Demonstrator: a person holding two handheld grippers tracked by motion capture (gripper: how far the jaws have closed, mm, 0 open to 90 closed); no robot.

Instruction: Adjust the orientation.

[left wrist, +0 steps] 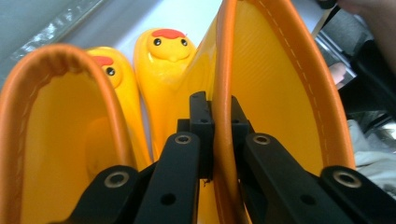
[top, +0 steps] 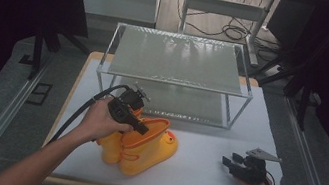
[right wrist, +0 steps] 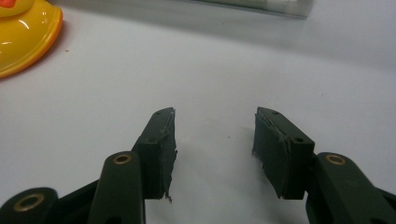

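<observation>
High view, left hand: the left hand (top: 105,124) reaches in from the lower left, and its left gripper (top: 142,128) points right, at the top of a yellow boot (top: 145,151).
High view, boots: two boots stand side by side on the white table (top: 200,169), near its front edge, toes toward the right.
High view, surroundings: a glass shelf rack (top: 175,74) stands just behind the boots; nothing lies between the two.
High view, right hand: the right gripper (top: 230,164) rests low at the front right corner, well apart from the boots, pointing left.
Left gripper view, grip: the jaws are clamped on the orange rim (left wrist: 223,116) of the right-hand boot, one pad inside the boot's opening and one outside.
Left gripper view, other boot: its open top (left wrist: 60,140) sits to the left; two duck-faced toes (left wrist: 169,46) show beyond.
Right gripper view, jaws: wide apart, with nothing between them, seemingly just above the table.
Right gripper view, boot: a yellow toe (right wrist: 23,37) shows at the upper left corner, well away from the pads (right wrist: 163,149).
</observation>
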